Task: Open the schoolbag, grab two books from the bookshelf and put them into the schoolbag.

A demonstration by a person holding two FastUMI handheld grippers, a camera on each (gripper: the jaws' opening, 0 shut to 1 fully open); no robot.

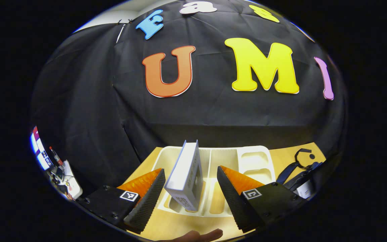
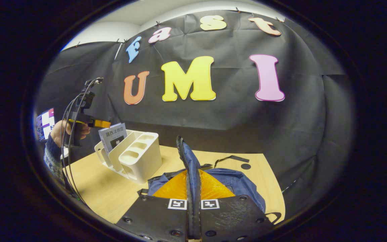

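Observation:
A pale book (image 1: 186,174) stands tilted in the white rack (image 1: 247,158) on the wooden table. My left gripper (image 1: 190,169) is open, one finger on each side of the book, with a gap on both sides. In the right gripper view, that book (image 2: 113,136) leans in the rack (image 2: 139,154), and the left gripper (image 2: 106,124), held by a hand (image 2: 62,131), hovers just behind its top. My right gripper (image 2: 193,174) is shut on the raised zipper edge (image 2: 185,154) of the blue schoolbag (image 2: 237,181), holding it up from the table.
The bag's black straps (image 1: 301,164) lie on the table to the right of the rack. A strap with a round tab (image 2: 233,158) trails behind the bag. A screen (image 2: 44,122) glows far left. Bare tabletop (image 2: 102,188) lies between rack and bag.

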